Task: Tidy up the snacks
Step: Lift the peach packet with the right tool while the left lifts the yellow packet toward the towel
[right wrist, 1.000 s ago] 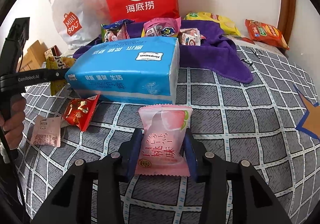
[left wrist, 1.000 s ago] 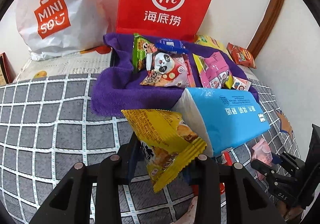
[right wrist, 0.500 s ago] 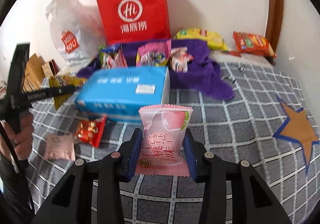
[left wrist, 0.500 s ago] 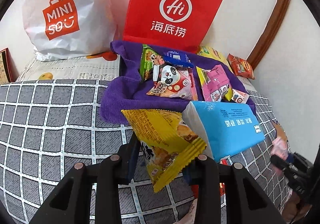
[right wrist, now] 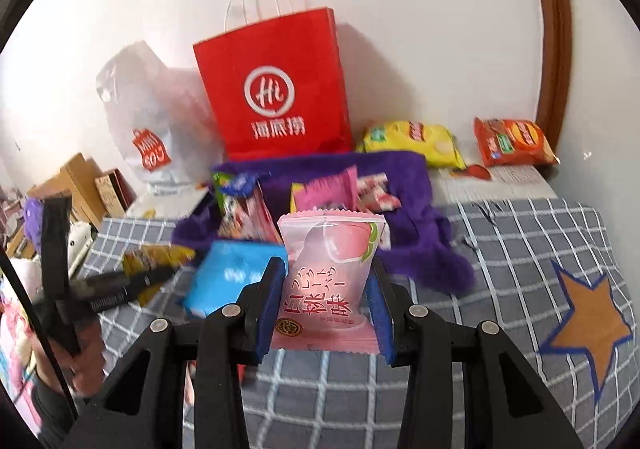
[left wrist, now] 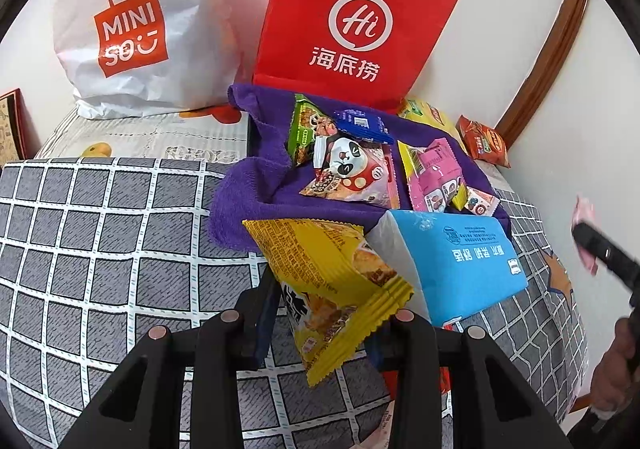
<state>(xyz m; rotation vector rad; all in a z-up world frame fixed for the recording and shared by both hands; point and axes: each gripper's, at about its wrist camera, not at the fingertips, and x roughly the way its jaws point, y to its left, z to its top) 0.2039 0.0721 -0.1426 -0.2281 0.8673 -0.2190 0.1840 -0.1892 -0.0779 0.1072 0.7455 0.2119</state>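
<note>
Progress, judged from how things lie: roughly mid-task. Several snacks already piled on the purple towel (left wrist: pixel 256 185): green pack (left wrist: pixel 301 133), blue pack (left wrist: pixel 362 125), panda pack (left wrist: pixel 352 173), pink pack (left wrist: pixel 434 173), plus a small wrapper at its right edge. Two more are in hand, neither set down yet.

Left gripper (left wrist: pixel 332 325): jaws closed partway on the yellow pack (left wrist: pixel 328 281), pinched low on the body, pack tilted, crimped end sticking out toward the right finger. It's up off the checked sheet (left wrist: pixel 100 229), just short of the towel's near edge.

Right gripper (right wrist: pixel 326 309): jaws clamped on the peach pack (right wrist: pixel 332 277), upright, held by both side edges between the blue pads (right wrist: pixel 272 305). Held well above the bed, facing the towel pile and the red bag (right wrist: pixel 276 93).

Left to do, prob.: drop both on the towel; then yellow chips (right wrist: pixel 412 141) and orange chips (right wrist: pixel 512 141) by the wall, well apart from the pile. Some small wrappers near the tissue pack (left wrist: pixel 456 261) too, mostly hidden.

Looks: yellow pack = puffy foil pillow, serrated seals, dark print, slightly crushed at the grip. Peach pack = pale pink, translucent, peach graphic, red lettering, flat and light. Right view is motion-blurred on its left side, so detail there is unclear.
</note>
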